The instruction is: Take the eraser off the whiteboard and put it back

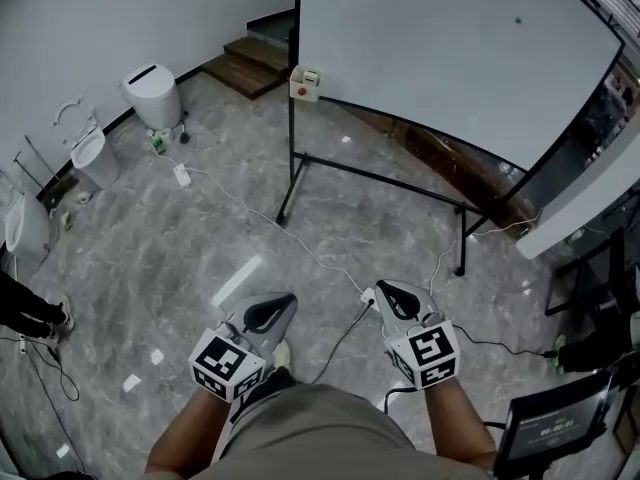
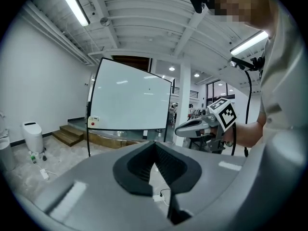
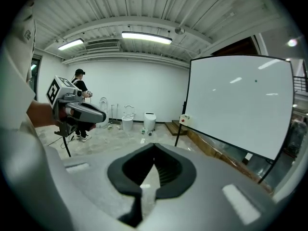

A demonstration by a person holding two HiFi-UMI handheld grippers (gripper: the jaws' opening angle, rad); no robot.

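A large whiteboard (image 1: pixel 450 48) stands on a black frame ahead of me. The eraser (image 1: pixel 307 83), a cream block with a red dot, clings to the board's lower left corner. It also shows in the left gripper view as the eraser (image 2: pixel 93 121) and in the right gripper view as the eraser (image 3: pixel 184 120). My left gripper (image 1: pixel 289 299) and right gripper (image 1: pixel 380 287) are held low in front of my body, far short of the board. Both are shut with nothing between the jaws. In the left gripper view the right gripper (image 2: pixel 192 126) sits beside mine.
The board's black legs (image 1: pixel 290 188) rest on a marble floor crossed by white cables (image 1: pixel 300 243) and a power strip (image 1: pixel 182 176). A white bin (image 1: pixel 152 93) and toilets (image 1: pixel 90 153) line the left wall. Wooden steps (image 1: pixel 250 63) lie behind. A screen (image 1: pixel 555 428) stands at the lower right.
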